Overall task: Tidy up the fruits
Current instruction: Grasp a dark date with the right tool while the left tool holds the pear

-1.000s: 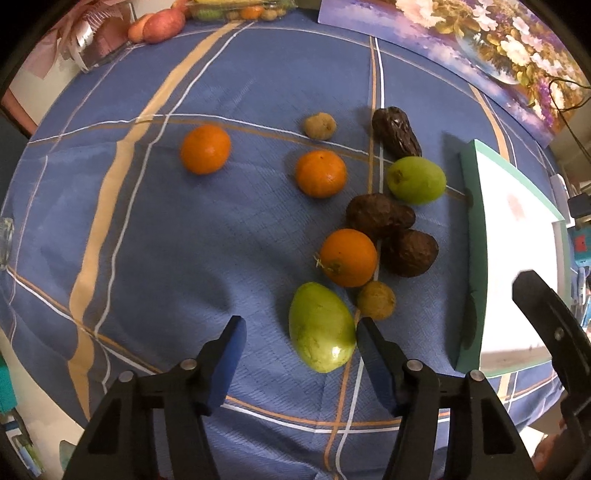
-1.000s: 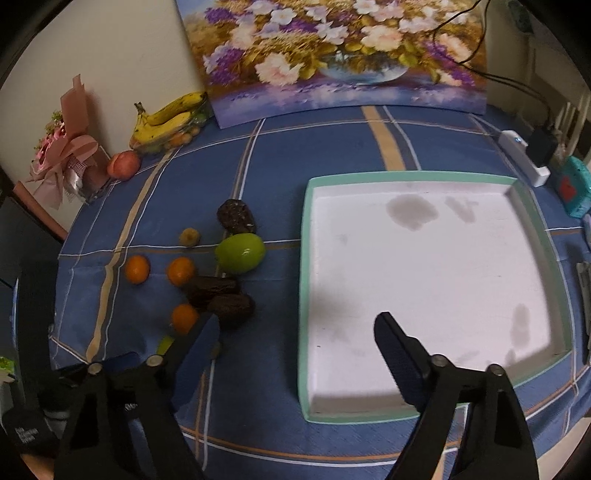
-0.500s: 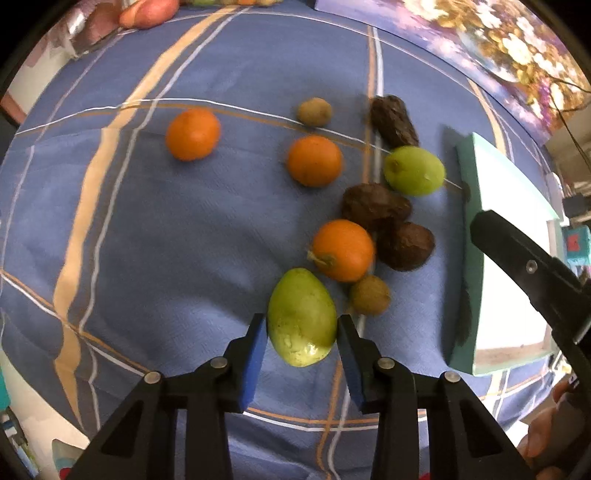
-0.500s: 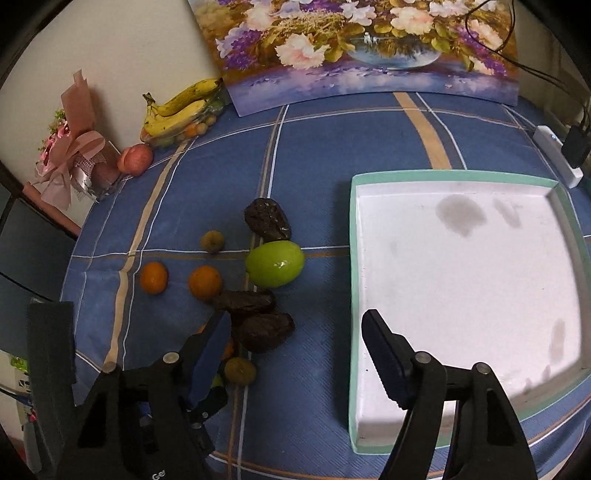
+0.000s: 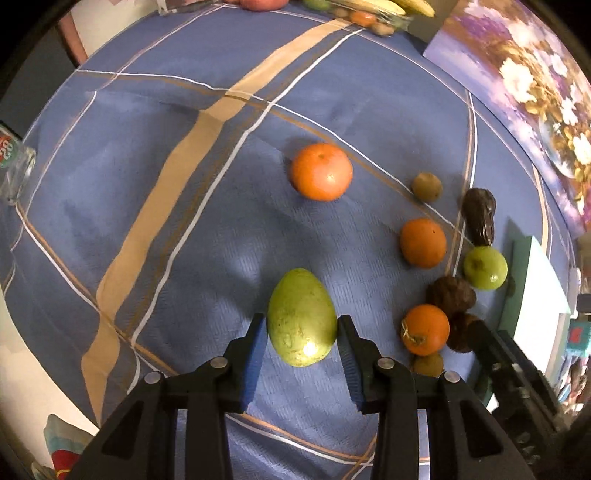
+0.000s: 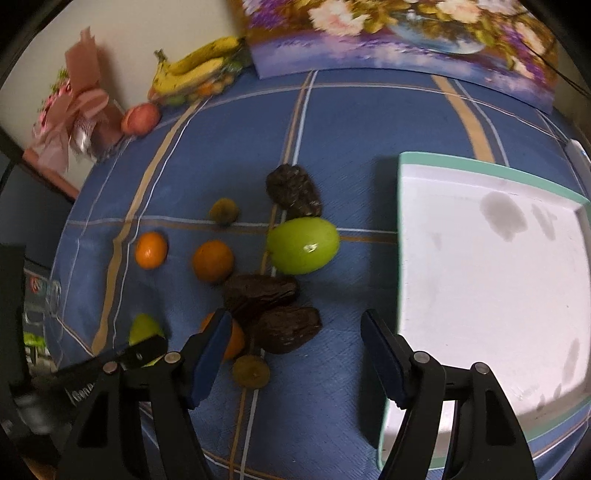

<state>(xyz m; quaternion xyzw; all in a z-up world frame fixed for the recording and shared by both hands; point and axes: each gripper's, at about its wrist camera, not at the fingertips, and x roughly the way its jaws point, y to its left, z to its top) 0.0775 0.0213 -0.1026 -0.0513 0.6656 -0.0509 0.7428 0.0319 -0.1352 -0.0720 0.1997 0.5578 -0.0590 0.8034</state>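
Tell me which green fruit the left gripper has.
The egg-shaped green fruit, between the left gripper's pads. The rounder green one lies free near the tray.

Dim indoor light from above. Small glare spot on the pale green egg-shaped fruit (image 5: pixel 301 317); soft shadows on the blue checked tablecloth (image 5: pixel 184 221). Strong fisheye bending, black corners. Flower painting (image 6: pixel 399 33) motion-blurred. White tray with mint rim (image 6: pixel 491 258) brightest, blotchy.
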